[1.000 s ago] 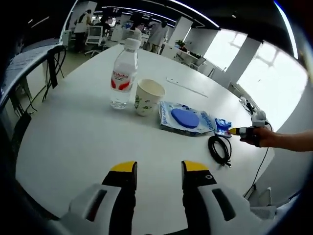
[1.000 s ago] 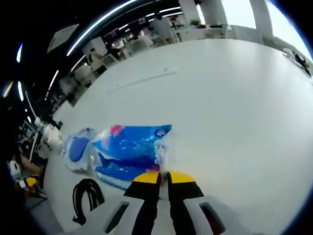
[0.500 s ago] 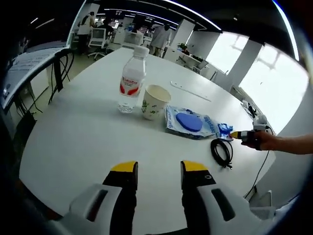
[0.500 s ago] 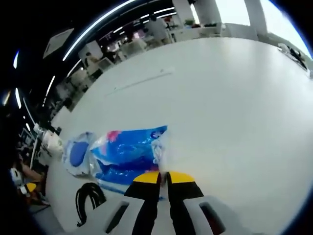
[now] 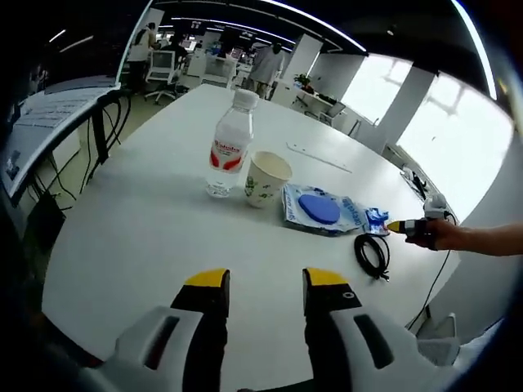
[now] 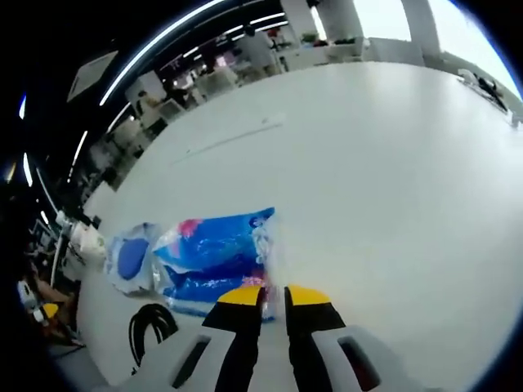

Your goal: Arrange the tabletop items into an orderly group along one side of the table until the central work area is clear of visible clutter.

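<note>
In the left gripper view a row of things runs across the white counter [image 5: 139,245]. Farthest left stands a bottle [image 5: 230,144], upright, with a white cap and red label. Just right of it, close beside or perhaps touching, is a paper cup [image 5: 266,179], upright and open. Next lies a flat pouch [image 5: 320,209] with a blue disc showing through it, then a small blue packet [image 5: 375,219] at its right edge. Near the counter's edge, just below the packet, sits a coiled black cable [image 5: 371,252]. At far right a hand [image 5: 437,234] holds the right tongs [image 5: 393,224], whose yellow tip reaches the packet. The left tongs [image 5: 265,282] hang over bare counter with their jaws apart, holding nothing.

In the right gripper view, the cable [image 6: 151,327] lies at lower left, the pouch [image 6: 128,258] above it, and the packet [image 6: 214,260] to its right. The right tongs [image 6: 274,296] show a narrow gap between the jaws, the packet's crinkled clear end just at their tips; whether they pinch it I cannot tell.
</note>
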Demonstrator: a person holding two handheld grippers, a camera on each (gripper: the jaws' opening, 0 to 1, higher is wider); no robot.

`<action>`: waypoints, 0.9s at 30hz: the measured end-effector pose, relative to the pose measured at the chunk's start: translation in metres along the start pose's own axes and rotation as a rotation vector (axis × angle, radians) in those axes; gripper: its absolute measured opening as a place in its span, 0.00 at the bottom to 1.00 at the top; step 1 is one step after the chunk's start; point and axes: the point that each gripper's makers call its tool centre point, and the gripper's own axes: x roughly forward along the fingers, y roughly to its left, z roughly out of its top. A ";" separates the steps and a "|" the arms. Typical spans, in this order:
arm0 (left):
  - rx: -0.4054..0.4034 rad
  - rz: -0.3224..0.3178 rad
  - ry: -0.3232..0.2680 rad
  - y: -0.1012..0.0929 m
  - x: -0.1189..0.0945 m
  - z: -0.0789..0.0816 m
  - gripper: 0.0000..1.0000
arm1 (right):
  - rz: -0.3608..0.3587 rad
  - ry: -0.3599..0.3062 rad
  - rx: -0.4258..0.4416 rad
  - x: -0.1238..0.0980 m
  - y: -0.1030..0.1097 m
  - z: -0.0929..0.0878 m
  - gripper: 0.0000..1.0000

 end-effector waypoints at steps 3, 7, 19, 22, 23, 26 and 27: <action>0.028 -0.017 0.004 0.000 0.001 0.004 0.36 | -0.001 -0.001 0.000 -0.007 0.000 -0.002 0.08; 0.058 -0.037 0.004 0.000 0.003 0.009 0.36 | 0.020 -0.013 -0.028 -0.016 0.008 -0.002 0.08; 0.196 -0.084 -0.017 -0.006 0.005 0.028 0.41 | 0.155 -0.062 -0.326 -0.066 0.056 -0.017 0.36; 0.227 -0.102 -0.019 -0.007 0.002 0.030 0.42 | 0.186 -0.092 -0.396 -0.082 0.070 -0.022 0.49; 0.231 -0.103 -0.021 -0.007 0.002 0.031 0.43 | 0.190 -0.113 -0.399 -0.088 0.072 -0.024 0.50; 0.258 -0.114 -0.029 -0.005 0.000 0.033 0.45 | 0.209 -0.134 -0.395 -0.101 0.077 -0.030 0.56; 0.267 -0.116 -0.028 -0.005 -0.001 0.033 0.47 | 0.215 -0.136 -0.393 -0.105 0.078 -0.033 0.58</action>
